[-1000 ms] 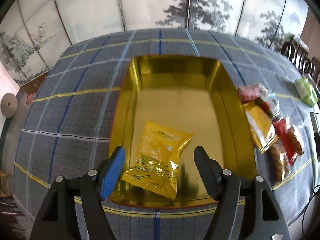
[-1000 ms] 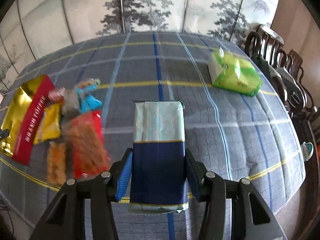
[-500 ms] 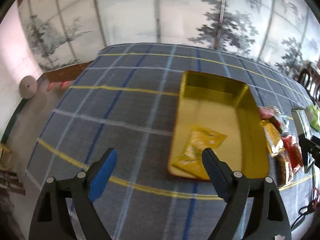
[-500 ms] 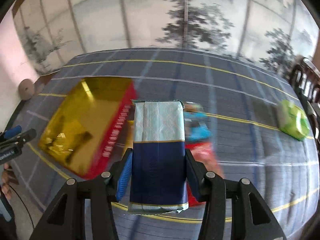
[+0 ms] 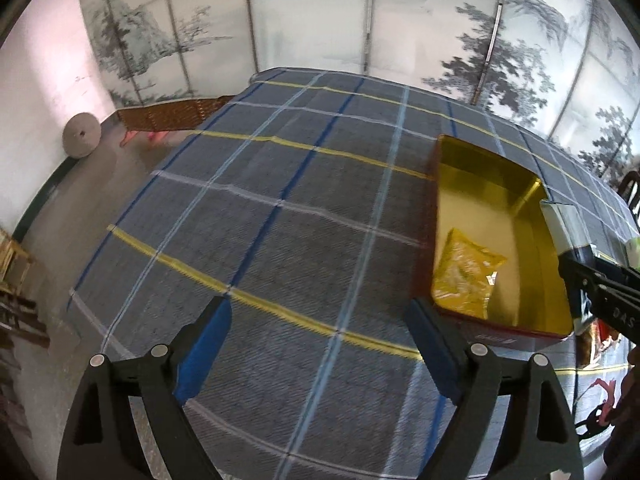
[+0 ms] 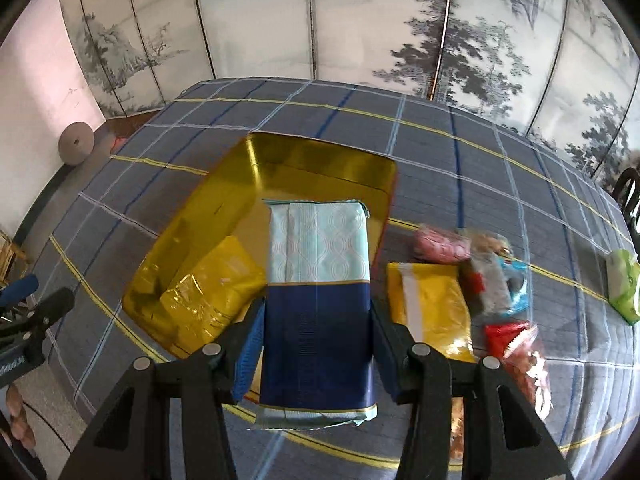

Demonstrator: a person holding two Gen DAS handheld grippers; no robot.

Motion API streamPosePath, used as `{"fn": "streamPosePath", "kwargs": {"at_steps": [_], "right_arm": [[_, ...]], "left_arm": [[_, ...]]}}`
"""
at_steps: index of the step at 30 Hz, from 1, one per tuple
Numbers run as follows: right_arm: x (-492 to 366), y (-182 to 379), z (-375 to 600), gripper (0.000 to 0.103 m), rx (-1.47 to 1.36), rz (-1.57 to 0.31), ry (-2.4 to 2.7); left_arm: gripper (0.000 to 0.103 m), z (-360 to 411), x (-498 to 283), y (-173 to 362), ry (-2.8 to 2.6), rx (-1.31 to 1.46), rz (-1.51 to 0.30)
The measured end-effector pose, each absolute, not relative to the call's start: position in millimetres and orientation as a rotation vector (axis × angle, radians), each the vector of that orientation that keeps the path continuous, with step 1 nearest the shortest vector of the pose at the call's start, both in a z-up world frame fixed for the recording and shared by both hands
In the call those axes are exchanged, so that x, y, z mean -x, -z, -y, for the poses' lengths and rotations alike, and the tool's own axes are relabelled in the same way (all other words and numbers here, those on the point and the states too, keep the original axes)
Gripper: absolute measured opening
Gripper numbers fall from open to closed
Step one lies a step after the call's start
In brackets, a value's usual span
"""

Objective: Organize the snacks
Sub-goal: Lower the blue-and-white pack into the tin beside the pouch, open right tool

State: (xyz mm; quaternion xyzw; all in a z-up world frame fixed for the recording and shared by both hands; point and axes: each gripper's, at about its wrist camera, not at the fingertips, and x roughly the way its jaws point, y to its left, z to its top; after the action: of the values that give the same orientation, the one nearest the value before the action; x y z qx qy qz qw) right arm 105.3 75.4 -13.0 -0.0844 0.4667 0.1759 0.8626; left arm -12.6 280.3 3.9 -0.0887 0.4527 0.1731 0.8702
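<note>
A gold tray (image 6: 320, 160) with red outer walls sits on the plaid tablecloth; it also shows in the left wrist view (image 5: 486, 160). A yellow snack packet (image 6: 212, 292) lies inside it, also seen in the left wrist view (image 5: 464, 272). My right gripper (image 6: 316, 344) is shut on a navy-and-pale-blue packet (image 6: 318, 292) and holds it above the tray. My left gripper (image 5: 320, 344) is open and empty over bare cloth, left of the tray. The right gripper (image 5: 592, 284) with its packet (image 5: 562, 224) enters the left wrist view at the right edge.
Loose snacks lie right of the tray: a yellow packet (image 6: 432, 308), a pink one (image 6: 440, 242), a blue-grey one (image 6: 500, 280), red ones (image 6: 516, 340). A green packet (image 6: 622, 284) lies far right. A folding screen (image 6: 320, 20) stands behind the table. Floor lies beyond the table's left edge.
My right gripper has carried the navy packet left, from over the loose snacks to above the tray. My left gripper has drawn back and swung left, off the tray.
</note>
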Motion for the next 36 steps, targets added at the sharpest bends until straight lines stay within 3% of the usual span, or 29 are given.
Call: {"fn": "streamPosePath", "kwargs": {"at_steps": [36], "right_arm": [[-126.6,60.9,-118.7,0.051,0.214,-1.083,-0.408]], "left_arm": [[0.088,-289.4,28.2,7.3,-0.386,0.236,-0.994]]}}
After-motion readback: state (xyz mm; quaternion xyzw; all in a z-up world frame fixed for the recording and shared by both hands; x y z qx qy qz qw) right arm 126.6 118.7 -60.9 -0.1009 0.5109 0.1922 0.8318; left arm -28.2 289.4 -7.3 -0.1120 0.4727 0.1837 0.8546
